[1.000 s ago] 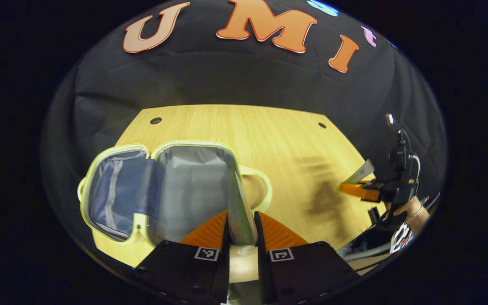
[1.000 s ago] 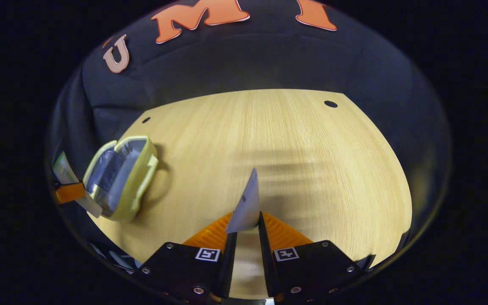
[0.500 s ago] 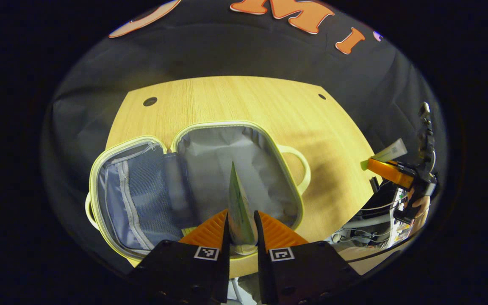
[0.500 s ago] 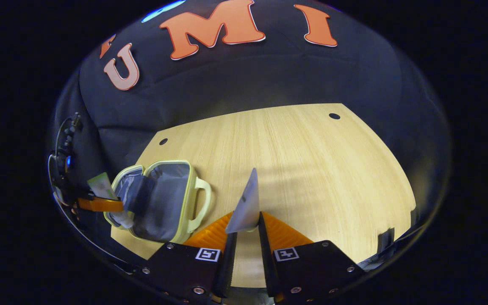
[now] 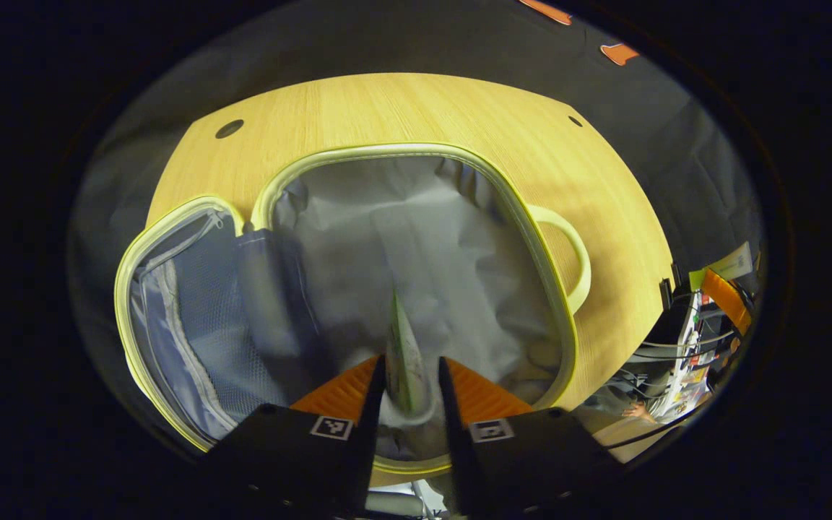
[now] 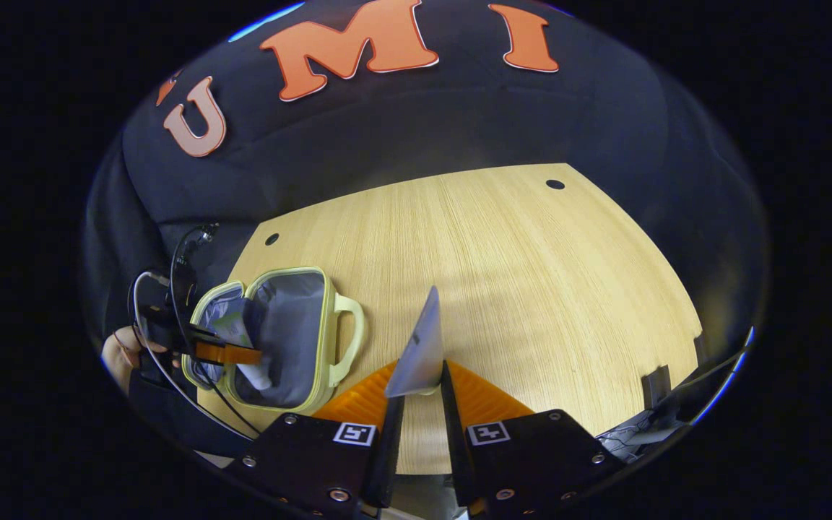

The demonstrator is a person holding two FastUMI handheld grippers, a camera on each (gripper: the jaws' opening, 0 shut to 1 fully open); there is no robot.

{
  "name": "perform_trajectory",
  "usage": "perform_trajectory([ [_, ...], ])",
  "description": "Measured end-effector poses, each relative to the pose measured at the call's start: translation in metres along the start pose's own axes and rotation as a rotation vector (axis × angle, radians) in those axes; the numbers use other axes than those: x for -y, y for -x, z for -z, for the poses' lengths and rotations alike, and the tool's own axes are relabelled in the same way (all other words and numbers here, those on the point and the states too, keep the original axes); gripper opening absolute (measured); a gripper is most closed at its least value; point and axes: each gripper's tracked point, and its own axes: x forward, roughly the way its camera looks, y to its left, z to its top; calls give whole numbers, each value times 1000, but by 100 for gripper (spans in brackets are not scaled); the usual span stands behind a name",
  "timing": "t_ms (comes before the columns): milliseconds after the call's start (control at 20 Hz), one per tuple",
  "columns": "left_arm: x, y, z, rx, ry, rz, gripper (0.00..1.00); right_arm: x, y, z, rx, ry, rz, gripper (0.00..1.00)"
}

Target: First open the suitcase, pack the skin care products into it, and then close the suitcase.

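Left gripper [image 5: 407, 375] clamped on green tube [image 5: 403, 347] over open suitcase [image 5: 416, 245]: lower before releasing; right gripper [image 6: 419, 393] pinches grey tube [image 6: 422, 347].

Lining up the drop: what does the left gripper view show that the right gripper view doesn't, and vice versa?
Left gripper view: inside the open suitcase, its mesh pocket and grey lining beneath the tube held by the left gripper. Right gripper view: bare table ahead of the right gripper, shut on a second tube. Both: the suitcase lying open on the table.
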Motion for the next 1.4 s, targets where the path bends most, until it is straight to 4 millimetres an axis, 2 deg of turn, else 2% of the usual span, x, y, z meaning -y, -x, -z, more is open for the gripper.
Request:
perform_trajectory([
  [50, -6, 6, -4, 22, 7, -17, 66, -3, 2, -1, -7, 6, -9, 33],
  [100, -5, 8, 1, 48, 15, -22, 83, -7, 3, -2, -18, 21, -23, 33],
  [150, -6, 17, -3, 81, 20, -31, 99, -11, 3, -2, -26, 48, -33, 32],
  [250, -12, 35, -5, 161, 29, -62, 98, -21, 1, -10, -17, 109, -56, 33],
  [400, -22, 67, -6, 264, 70, -101, 98, -55, 2, -17, -30, 103, -151, 32],
  [550, -49, 100, -8, 375, 80, -164, 98, -85, -4, -20, -52, 180, -217, 32],
  [800, -108, 171, -10, 527, 83, -346, 98, -158, -27, -1, -184, 259, -325, 32],
  [900, -126, 194, -5, 561, 91, -388, 98, -185, -33, 18, -261, 265, -369, 32],
  [1000, -146, 206, -2, 589, 98, -417, 97, -197, -47, 36, -328, 286, -371, 32],
  [1100, -165, 218, 9, 603, 120, -433, 97, -207, -58, 55, -404, 273, -372, 32],
  [1250, -191, 219, 25, 589, 154, -439, 97, -212, -78, 75, -470, 258, -343, 32],
  [1400, -212, 221, 34, 577, 170, -455, 97, -215, -91, 82, -488, 240, -309, 32],
])
